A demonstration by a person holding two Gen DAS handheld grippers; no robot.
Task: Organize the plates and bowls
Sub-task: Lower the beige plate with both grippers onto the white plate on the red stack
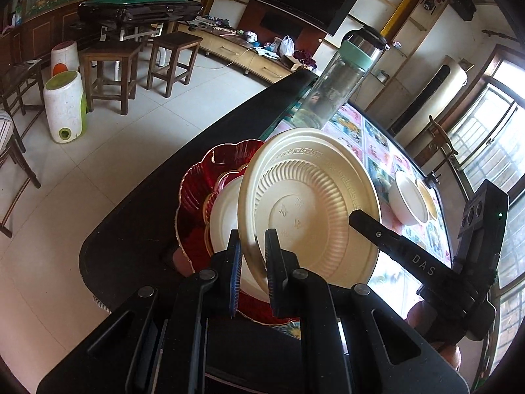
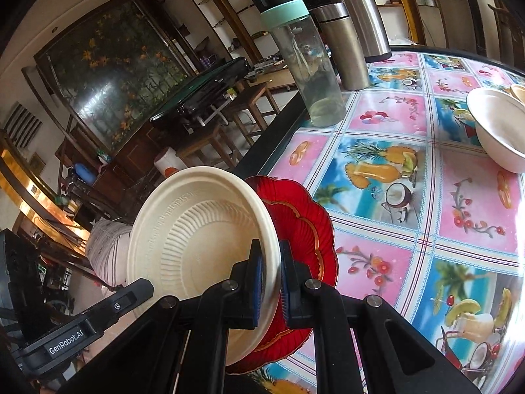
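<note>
Both grippers pinch the cream plate's rim: left gripper [image 1: 252, 262] near lower centre of its view, right gripper [image 2: 269, 282] likewise, jaws nearly closed on it. The plate [image 1: 311, 207] is tilted above the red dish [image 1: 197, 193], which holds another white piece. Bowls [image 2: 498, 128] sit at right edge. Judgement: level the plate, centre it over the dish, lower it, then release both sides together.

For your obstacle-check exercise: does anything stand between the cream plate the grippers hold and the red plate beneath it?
Nothing visible does. Both the left gripper and right gripper are shut on the cream ribbed disposable plate, held tilted directly over the red scalloped glass plate, which already carries a white dish.
</note>
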